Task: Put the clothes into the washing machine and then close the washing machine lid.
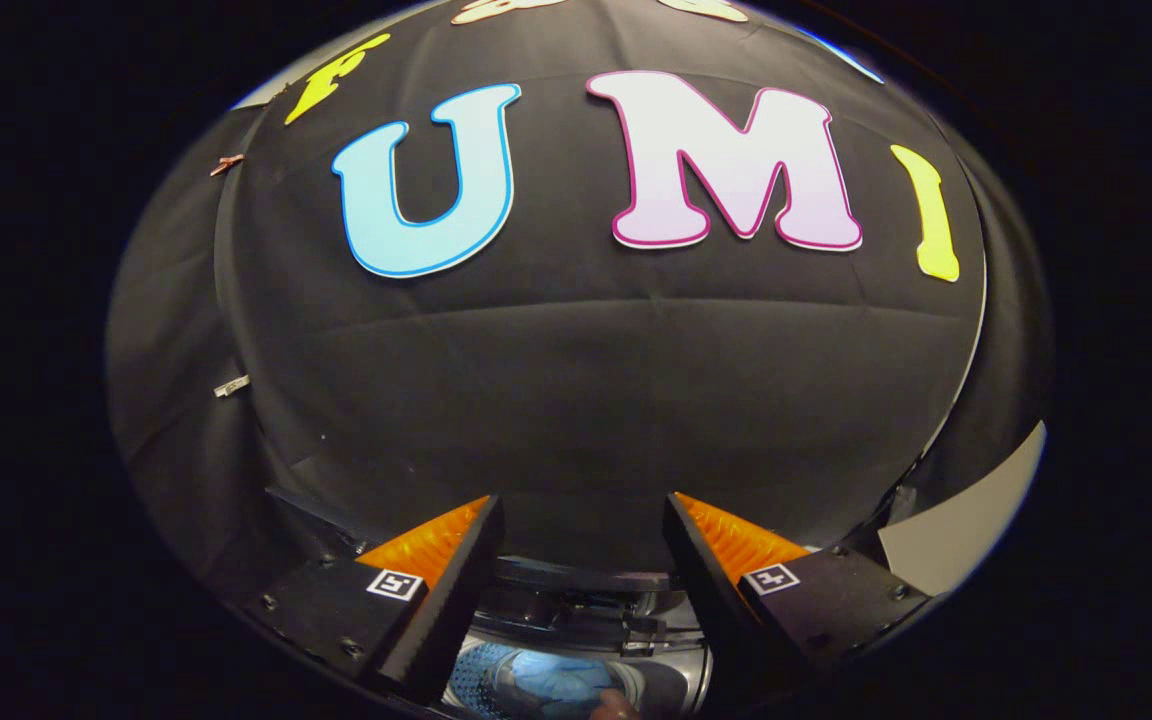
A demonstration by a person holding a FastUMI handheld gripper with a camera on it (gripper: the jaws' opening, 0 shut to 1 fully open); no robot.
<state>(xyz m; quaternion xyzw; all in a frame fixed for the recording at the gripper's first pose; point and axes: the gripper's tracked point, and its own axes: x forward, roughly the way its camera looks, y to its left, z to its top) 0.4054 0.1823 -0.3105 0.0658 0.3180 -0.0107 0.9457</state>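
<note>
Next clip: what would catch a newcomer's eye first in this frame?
The black cloth booth wall looms beyond the fingers. The gripper is open and holds nothing. Low between its fingers lies the washing machine's open perforated metal drum, with light blue clothing inside.

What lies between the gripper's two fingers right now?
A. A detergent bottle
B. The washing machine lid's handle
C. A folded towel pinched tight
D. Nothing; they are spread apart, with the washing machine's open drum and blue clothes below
D: the gripper has its fingers wide apart with nothing held, and below the gap the washing machine shows blue clothes in its drum.
</note>
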